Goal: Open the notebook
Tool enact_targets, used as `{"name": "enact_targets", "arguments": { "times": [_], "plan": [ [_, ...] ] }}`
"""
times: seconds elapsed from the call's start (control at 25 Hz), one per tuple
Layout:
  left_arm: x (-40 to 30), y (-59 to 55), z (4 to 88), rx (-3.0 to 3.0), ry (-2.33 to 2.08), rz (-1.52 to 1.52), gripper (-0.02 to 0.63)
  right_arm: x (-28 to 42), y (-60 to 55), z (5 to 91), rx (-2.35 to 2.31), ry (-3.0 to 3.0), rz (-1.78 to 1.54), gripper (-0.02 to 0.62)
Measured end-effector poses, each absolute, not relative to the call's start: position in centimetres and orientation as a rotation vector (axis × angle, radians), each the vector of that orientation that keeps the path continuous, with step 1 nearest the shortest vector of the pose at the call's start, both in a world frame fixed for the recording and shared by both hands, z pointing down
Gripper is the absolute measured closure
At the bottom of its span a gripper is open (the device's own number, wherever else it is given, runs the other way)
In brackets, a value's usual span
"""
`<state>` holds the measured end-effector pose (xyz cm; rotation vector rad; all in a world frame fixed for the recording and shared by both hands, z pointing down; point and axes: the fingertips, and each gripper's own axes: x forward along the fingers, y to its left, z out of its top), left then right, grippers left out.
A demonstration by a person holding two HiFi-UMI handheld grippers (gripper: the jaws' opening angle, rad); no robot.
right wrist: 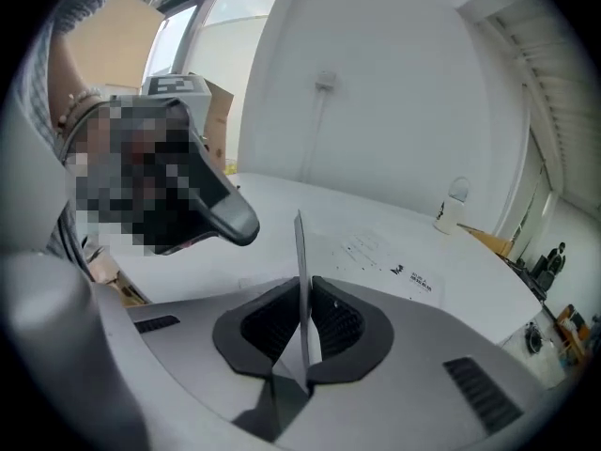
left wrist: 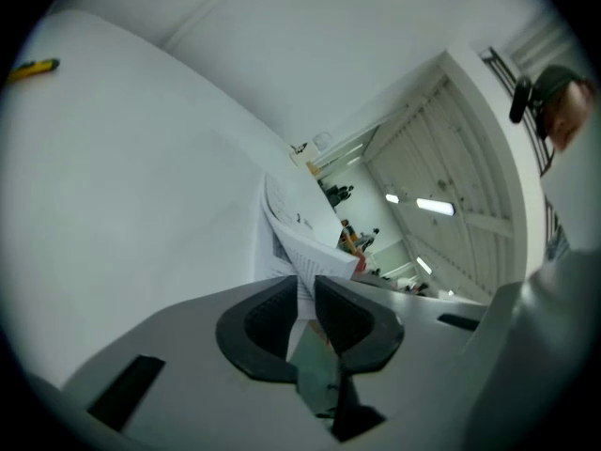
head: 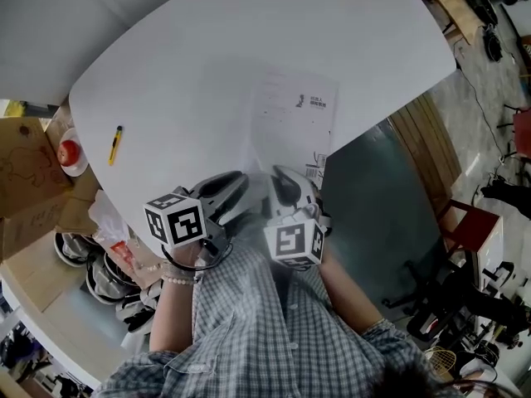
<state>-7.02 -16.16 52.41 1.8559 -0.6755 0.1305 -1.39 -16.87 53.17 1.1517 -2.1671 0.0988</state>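
At the white surface's (head: 166,81) near edge, the left gripper's (left wrist: 306,310) fingers (left wrist: 266,325) pinch a sheaf of the notebook's (head: 292,114) pages (left wrist: 312,252); the right gripper's (right wrist: 305,319) fingers (right wrist: 270,329) clamp one upright sheet (right wrist: 300,252)

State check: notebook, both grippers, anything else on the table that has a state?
notebook: barely open, near-edge leaves lifted, rest flat on the table.
left gripper: shut on a bunch of notebook leaves.
right gripper: shut on one notebook leaf, held on edge.
yellow pen: lying flat, untouched.
bottle: upright at the far edge.
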Motion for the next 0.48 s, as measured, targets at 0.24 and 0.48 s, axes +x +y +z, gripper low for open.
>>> {"name": "enact_targets", "arguments": {
  "times": [0.24,0.48],
  "plan": [
    [-4.6,-16.4,55.2,1.949,-0.721,0.397,0.597,-1.1,-16.9,52.5,1.164,-2.203,0.126,0.557],
    [-3.5,-16.7,58.0,1.937,-0.788,0.611,0.598,-0.2,-17.0,51.2,1.184,-2.261,0.101,0.558]
  ]
}}
